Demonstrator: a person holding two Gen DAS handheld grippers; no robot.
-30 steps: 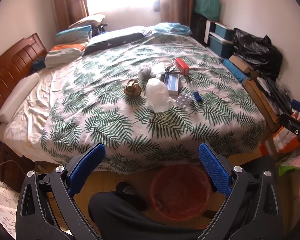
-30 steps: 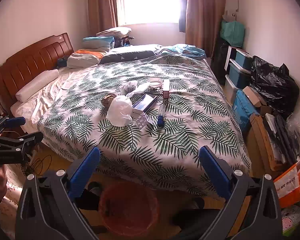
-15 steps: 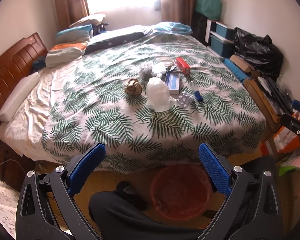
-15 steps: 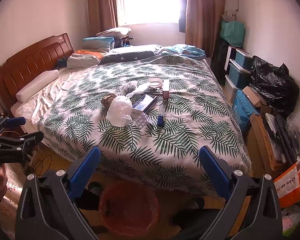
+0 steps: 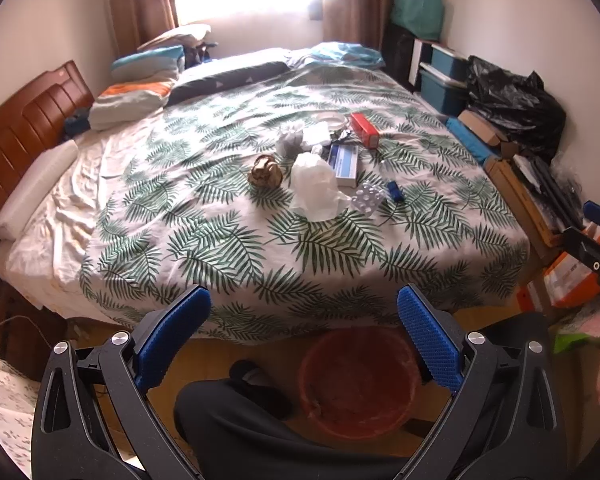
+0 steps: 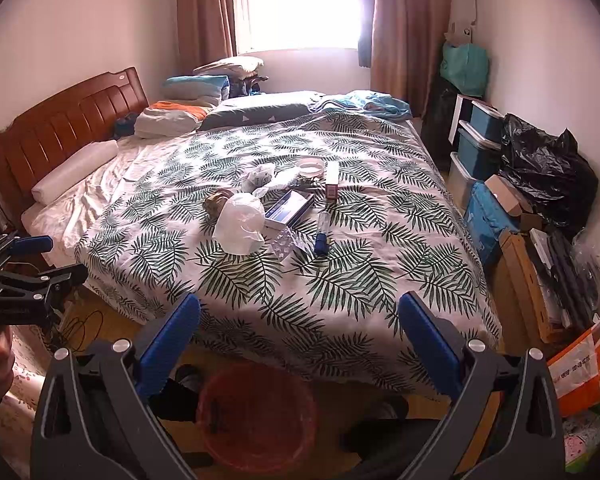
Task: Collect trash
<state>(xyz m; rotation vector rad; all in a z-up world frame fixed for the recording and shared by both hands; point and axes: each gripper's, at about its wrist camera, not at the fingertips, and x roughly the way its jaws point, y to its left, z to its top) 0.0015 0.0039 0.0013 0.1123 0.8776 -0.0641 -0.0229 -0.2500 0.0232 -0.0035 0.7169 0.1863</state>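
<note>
Trash [image 5: 316, 188] on bed, red bin [image 5: 356, 384] nearly empty

Red bin [image 5: 356, 384] partly hidden — left gripper [image 5: 304, 312] finger covers its rim.

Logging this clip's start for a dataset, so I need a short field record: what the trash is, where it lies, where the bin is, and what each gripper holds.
trash: white bag, brown wad, blister pack, red box, blue-white box, other small items
location: clustered mid-bed on the leaf-print cover
bin: red basket on the floor at the bed's near edge
left gripper: open, empty, above the basket
right gripper: open, empty
collected: basket contents unclear
</note>
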